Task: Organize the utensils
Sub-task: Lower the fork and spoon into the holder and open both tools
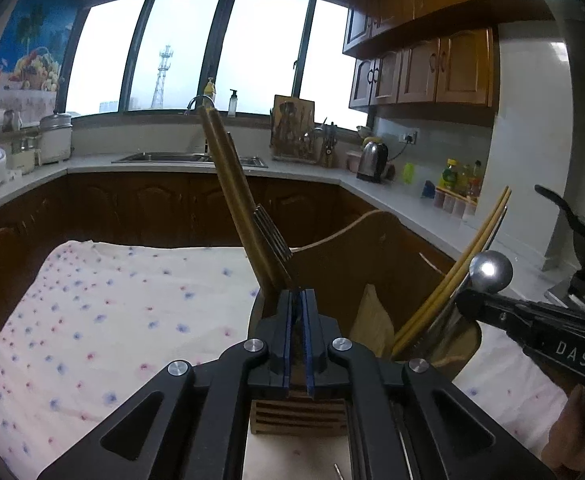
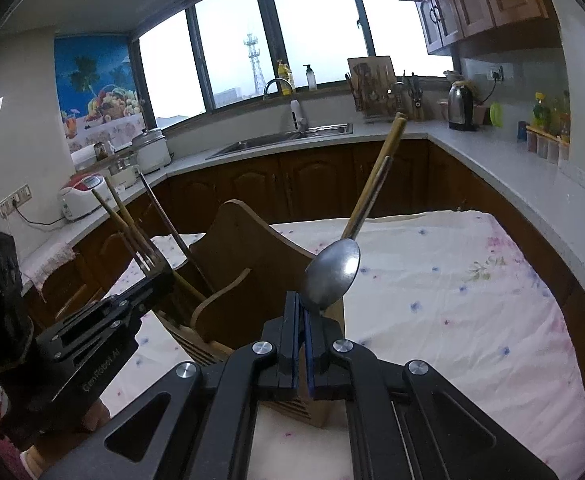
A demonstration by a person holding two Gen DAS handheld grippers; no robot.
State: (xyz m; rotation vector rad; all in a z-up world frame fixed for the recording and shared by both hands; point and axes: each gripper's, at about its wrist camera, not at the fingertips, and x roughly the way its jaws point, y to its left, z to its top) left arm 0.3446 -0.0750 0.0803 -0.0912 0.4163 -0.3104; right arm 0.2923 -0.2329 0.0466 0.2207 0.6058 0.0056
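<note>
A wooden utensil holder (image 1: 344,248) (image 2: 244,248) stands on a table under a flowered cloth (image 1: 112,300). My left gripper (image 1: 298,294) is shut on a dark fork (image 1: 272,236), tines up, at the holder's left compartment beside brown chopsticks (image 1: 224,168). In the right wrist view that left gripper (image 2: 154,276) and the fork (image 2: 148,256) sit at the holder's left. My right gripper (image 2: 300,306) is shut on a steel spoon (image 2: 334,276), bowl up, over the holder's right compartment near upright chopsticks (image 2: 376,176). In the left wrist view the right gripper (image 1: 468,296) and spoon (image 1: 491,271) stand beside yellow chopsticks (image 1: 472,248).
An L-shaped counter runs behind the table with a sink (image 2: 284,140), a kettle (image 2: 460,108), a knife rack (image 1: 292,136), rice cookers (image 2: 84,192) and bottles (image 1: 460,180). The cloth (image 2: 452,300) spreads right of the holder. A hand (image 1: 572,412) shows under the right gripper.
</note>
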